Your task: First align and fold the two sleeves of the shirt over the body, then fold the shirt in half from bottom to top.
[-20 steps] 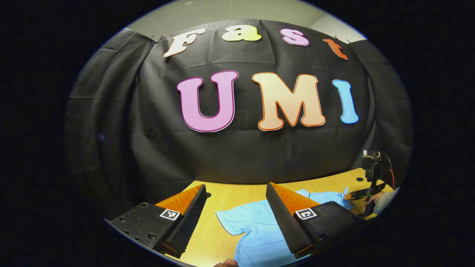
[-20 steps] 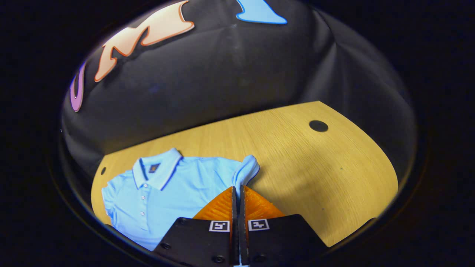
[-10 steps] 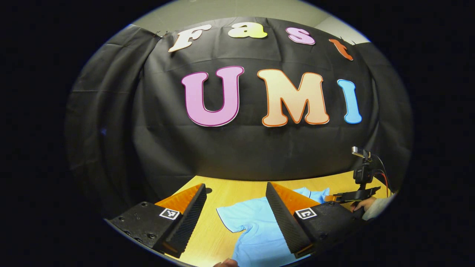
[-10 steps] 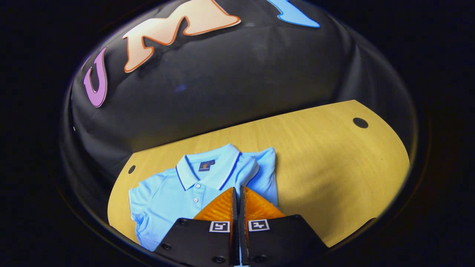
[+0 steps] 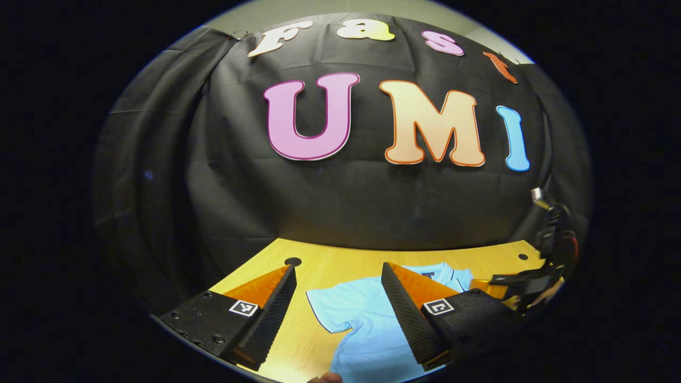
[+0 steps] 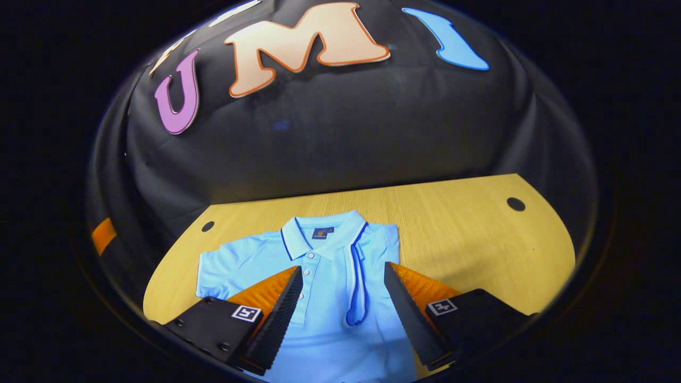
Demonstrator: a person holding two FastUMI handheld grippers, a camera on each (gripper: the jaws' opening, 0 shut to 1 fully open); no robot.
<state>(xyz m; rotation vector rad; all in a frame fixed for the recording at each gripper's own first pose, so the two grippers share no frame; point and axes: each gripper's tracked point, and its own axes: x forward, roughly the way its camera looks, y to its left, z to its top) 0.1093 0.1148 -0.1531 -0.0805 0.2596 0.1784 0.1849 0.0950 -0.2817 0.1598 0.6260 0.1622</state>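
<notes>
The light blue polo shirt (image 6: 340, 298) is lying flat and face up on the wooden surface (image 6: 468, 234), collar at the far side toward the booth wall, its long axis running from 12 o'clock down to 6 o'clock in the right gripper view. One sleeve (image 6: 357, 287) is lying folded over the body as a narrow strip beside the button placket, and the other sleeve (image 6: 223, 266) is spreading out flat toward 9 o'clock.

The right tool (image 6: 343, 295) is hovering over the chest with its fingers standing wide apart and gripping nothing; the folded sleeve is sitting in the gap between them.

In the left gripper view the left tool (image 5: 338, 298) is also gaping wide and empty, and the spread sleeve (image 5: 330, 311) is showing straight ahead of it at about 12 o'clock, between its fingers and just beyond them. The right tool (image 5: 524, 281) is showing far off at 3 o'clock.

By my judgement the unfolded sleeve is lying much nearer the left tool, so that tool is the one placed to pinch its outer edge and carry it across toward the placket.
</notes>
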